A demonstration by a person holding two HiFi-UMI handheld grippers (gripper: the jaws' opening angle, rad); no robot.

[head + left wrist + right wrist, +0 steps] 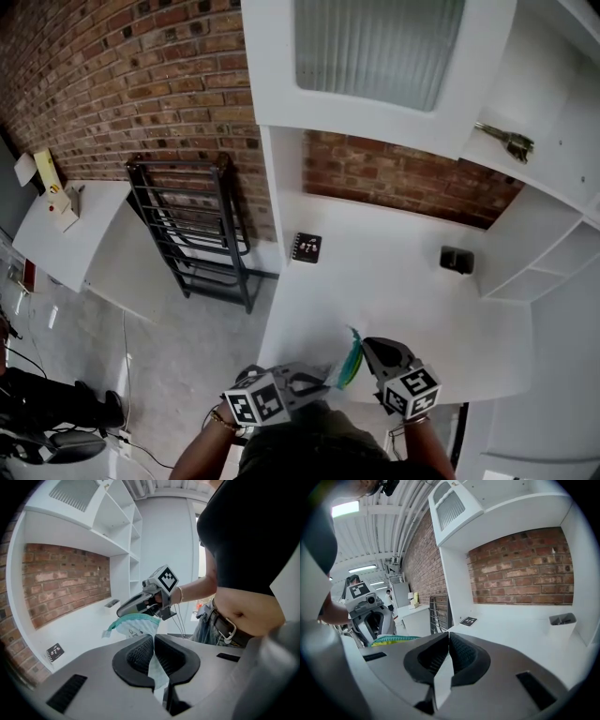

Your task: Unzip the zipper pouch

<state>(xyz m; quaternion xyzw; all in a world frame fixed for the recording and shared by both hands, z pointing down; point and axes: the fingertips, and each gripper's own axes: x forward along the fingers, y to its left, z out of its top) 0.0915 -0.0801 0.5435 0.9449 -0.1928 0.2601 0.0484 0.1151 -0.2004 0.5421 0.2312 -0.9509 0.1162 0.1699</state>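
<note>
Head view: the zipper pouch (349, 366) hangs between your two grippers, at the near edge of the white bench (403, 291).
Your left gripper (321, 377) is clenched on the pouch's pale fabric. Your right gripper (368, 347) is clenched too, with its tip at the pouch's teal top edge; I cannot tell what it pinches.

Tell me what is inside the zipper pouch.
Nothing of the inside shows. The zipper pouch presents only its white side and teal zipper edge; the left hand-held gripper pinches its fabric. Any contents are covered by that fabric.
</note>
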